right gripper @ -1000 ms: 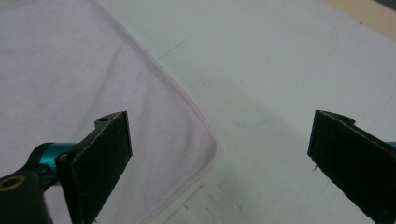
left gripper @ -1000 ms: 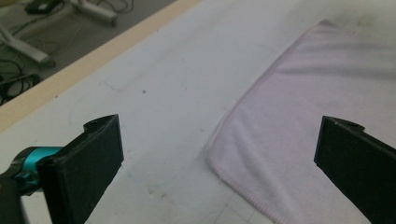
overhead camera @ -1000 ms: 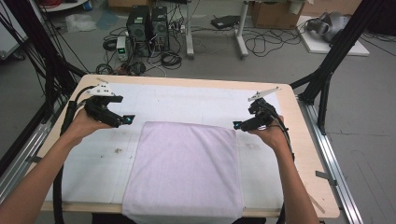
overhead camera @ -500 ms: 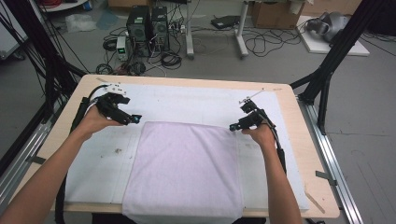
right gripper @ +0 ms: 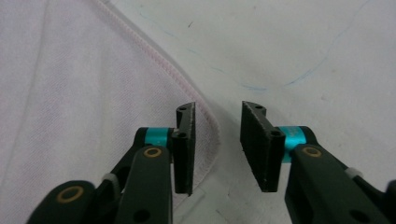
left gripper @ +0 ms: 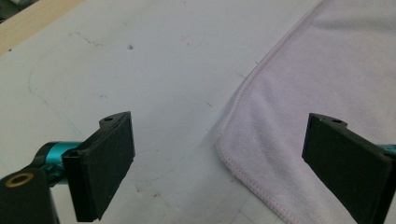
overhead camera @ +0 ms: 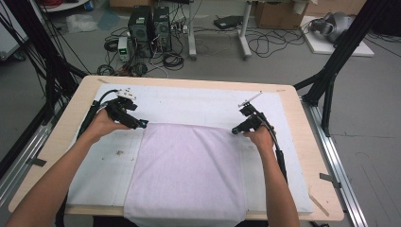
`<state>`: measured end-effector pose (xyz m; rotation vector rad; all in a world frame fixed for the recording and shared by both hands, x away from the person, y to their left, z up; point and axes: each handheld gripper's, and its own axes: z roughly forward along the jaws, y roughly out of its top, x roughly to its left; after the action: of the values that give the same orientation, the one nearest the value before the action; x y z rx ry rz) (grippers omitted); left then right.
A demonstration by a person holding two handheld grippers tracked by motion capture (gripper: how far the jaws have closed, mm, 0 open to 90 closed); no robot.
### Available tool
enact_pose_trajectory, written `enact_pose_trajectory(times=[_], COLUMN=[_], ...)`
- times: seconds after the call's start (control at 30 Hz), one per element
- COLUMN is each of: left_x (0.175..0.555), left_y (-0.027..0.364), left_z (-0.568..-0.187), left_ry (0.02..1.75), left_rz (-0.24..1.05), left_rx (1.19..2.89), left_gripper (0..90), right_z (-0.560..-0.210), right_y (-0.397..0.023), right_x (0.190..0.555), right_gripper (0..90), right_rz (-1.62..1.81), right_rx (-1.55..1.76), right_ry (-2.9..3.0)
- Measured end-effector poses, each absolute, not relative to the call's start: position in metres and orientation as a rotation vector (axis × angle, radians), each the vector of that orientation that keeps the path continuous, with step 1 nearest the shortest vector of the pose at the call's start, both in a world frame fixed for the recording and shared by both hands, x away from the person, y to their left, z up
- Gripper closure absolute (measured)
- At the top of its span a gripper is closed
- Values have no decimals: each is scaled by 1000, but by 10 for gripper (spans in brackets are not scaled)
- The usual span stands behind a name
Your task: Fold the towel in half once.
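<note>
Since the earlier frames, both hands have come down from above the white mat (overhead camera: 189, 106) to the far corners of the pink towel (overhead camera: 187, 170). The left gripper (overhead camera: 140, 124) has shifted from outside the towel's far left corner to right at it. The right gripper (overhead camera: 235, 131) has dropped to the far right corner, and its jaws have just been closing.

No container is on the table; the towel lies flat and open on the mat.

Towel position: centred on the mat, its near edge hanging over the near edge of the wooden table (overhead camera: 302, 123). Its long axis runs from the near edge of the table toward the far edge; the far hem lies parallel to the table's far edge.

Left gripper state: released. In the left gripper view its jaws stand wide, straddling the towel's stitched corner (left gripper: 229, 149), with no pad pressing on it.

Right gripper state: jaws narrowed but not clenched. In the right gripper view the towel's rounded corner (right gripper: 210, 135) lies between and under the pads (right gripper: 184, 144), and a gap remains.
</note>
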<state>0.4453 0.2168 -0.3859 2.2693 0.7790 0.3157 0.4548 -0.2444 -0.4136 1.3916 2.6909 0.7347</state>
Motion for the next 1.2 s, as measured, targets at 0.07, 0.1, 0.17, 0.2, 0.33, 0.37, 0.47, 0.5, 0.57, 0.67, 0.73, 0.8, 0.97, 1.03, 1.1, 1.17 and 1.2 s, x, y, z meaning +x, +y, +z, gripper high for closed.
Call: enact_pose_trajectory(times=[0.07,0.1,0.17,0.2,0.33,0.37,0.47,0.5,0.57,0.67,0.73,0.8,0.97,1.03,1.1,1.17,1.2], left_x=[446,446,446,446,450,451,454,455,458,460,460,459,457,456,454,452,450], left_y=[215,214,212,211,205,203,197,196,194,193,191,189,184,184,185,188,188], left_z=[-387,-388,-390,-391,-396,-397,-402,-403,-408,-414,-415,-415,-415,-414,-411,-406,-403], left_ry=[793,798,804,802,837,845,881,886,915,927,918,892,894,891,867,840,830], left_rz=[310,304,291,296,284,286,285,289,298,277,275,282,284,269,260,248,243], left_rx=[2280,2280,2294,2304,2331,2341,2359,2379,2402,2409,2403,2423,2454,2450,2445,2435,2422], left_gripper=[130,151,208,252,330,346,405,431,452,494,530,599,866,874,878,879,879], right_z=[-415,-415,-414,-412,-407,-407,-403,-402,-400,-399,-398,-398,-396,-395,-391,-387,-384], right_y=[-244,-243,-241,-241,-239,-240,-240,-241,-241,-241,-241,-240,-240,-241,-244,-248,-250], right_x=[455,455,454,453,451,450,448,448,446,445,445,445,444,443,442,440,439], right_gripper=[735,774,863,870,872,872,872,872,873,873,873,873,876,877,879,879,879], right_rz=[717,711,710,710,723,726,738,747,751,758,759,764,770,793,813,857,877], right_rx=[1387,1376,1346,1322,1295,1290,1283,1270,1260,1253,1247,1242,1228,1216,1213,1214,1206], right_ry=[2711,2723,2738,2739,2737,2742,2739,2735,2737,2739,2742,2743,2736,2732,2718,2707,2701])
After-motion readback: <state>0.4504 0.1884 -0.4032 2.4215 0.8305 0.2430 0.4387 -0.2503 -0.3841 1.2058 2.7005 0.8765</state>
